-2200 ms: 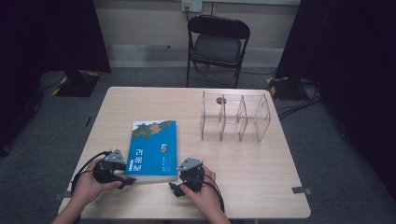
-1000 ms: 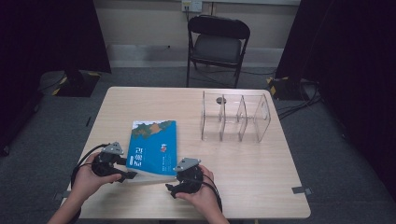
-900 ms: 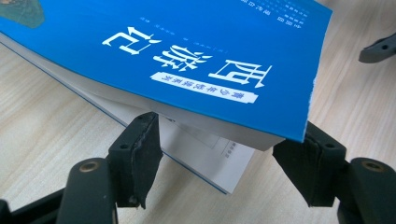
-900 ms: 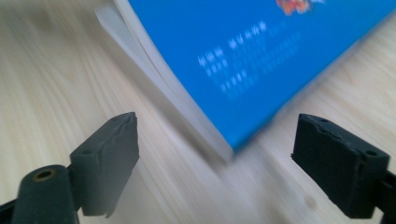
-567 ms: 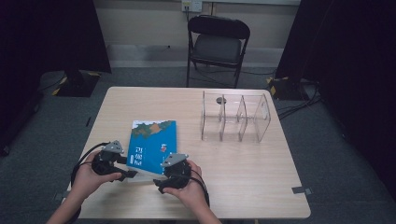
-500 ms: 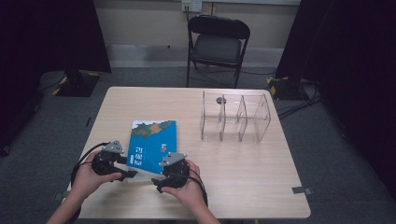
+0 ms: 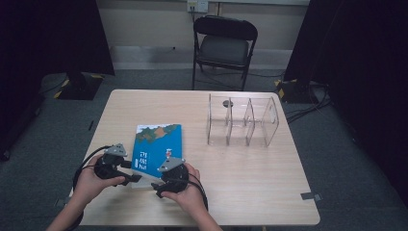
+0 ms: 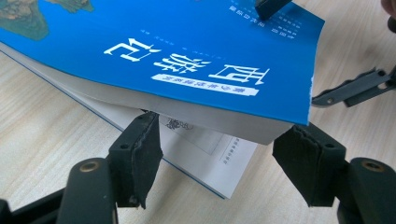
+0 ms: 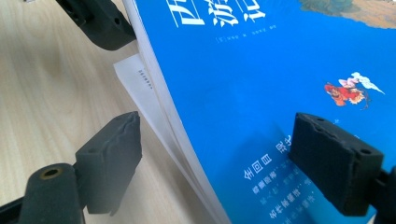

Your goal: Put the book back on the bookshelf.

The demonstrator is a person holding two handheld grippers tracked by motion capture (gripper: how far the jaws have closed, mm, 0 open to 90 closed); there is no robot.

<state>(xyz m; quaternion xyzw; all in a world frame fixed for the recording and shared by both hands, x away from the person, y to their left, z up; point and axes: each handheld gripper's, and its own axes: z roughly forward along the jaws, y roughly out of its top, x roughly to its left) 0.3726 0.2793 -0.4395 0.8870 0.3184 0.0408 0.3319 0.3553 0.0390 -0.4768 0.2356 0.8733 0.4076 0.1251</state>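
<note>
1. Tabletop (image 7: 250, 183): the high view takes in the whole pale wood surface, with a black folding chair (image 7: 225, 45) on the floor beyond its far edge.
2. Clear divider rack (image 7: 243, 120): it stands upright on the far right part of the tabletop, well apart from the hands, with nothing between it and the book.
3. Blue book (image 7: 158, 149): it lies left of centre near the front edge. The high view gives its flat outline; the left claw view shows what that hides, the near corner lifted, the thick white page block (image 8: 196, 114) raised off a loose bottom page (image 8: 210, 154) on the wood.
4. Left claw (image 7: 126, 172): at the book's near left corner. Its own view has the two black pads (image 8: 140, 154) roughly half open, one on each side of the lifted corner; whether they press on it, I cannot tell.
5. Right claw (image 7: 161, 185): at the book's near right edge. Its view shows the jaws wide, one pad (image 9: 112, 154) on the page side, one over the blue cover, neither pressing. It also catches the red figure (image 9: 348, 93) on the cover.
</note>
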